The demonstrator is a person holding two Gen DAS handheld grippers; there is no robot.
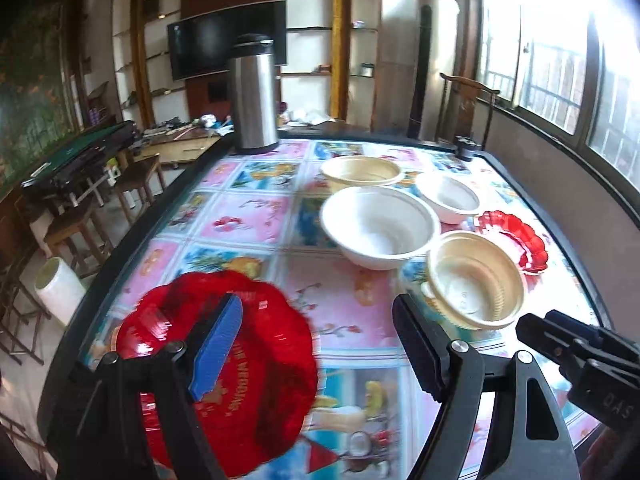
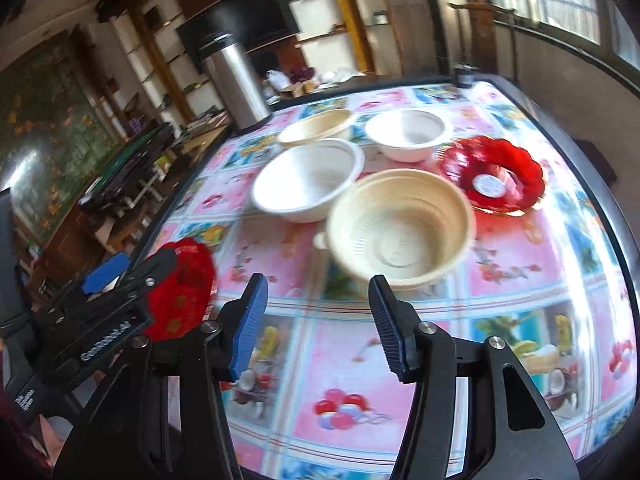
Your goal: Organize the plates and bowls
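Observation:
My left gripper (image 1: 320,344) is open wide over the table's near left part. Its blue-padded finger hangs over a large red plate (image 1: 272,340) that lies by the left edge; I cannot tell if they touch. My right gripper (image 2: 320,320) is open and empty. Just beyond its tips stands a cream bowl (image 2: 400,228). Behind that are a large white bowl (image 2: 308,178), a small white bowl (image 2: 408,134) and a second cream bowl (image 2: 316,126). A small red plate (image 2: 496,176) lies to the right.
A steel thermos (image 1: 254,92) stands at the table's far left corner and a small dark object (image 1: 466,148) at the far right. The table has a dark raised rim (image 1: 132,248). Stools and a white roll (image 1: 58,288) are on the floor to the left.

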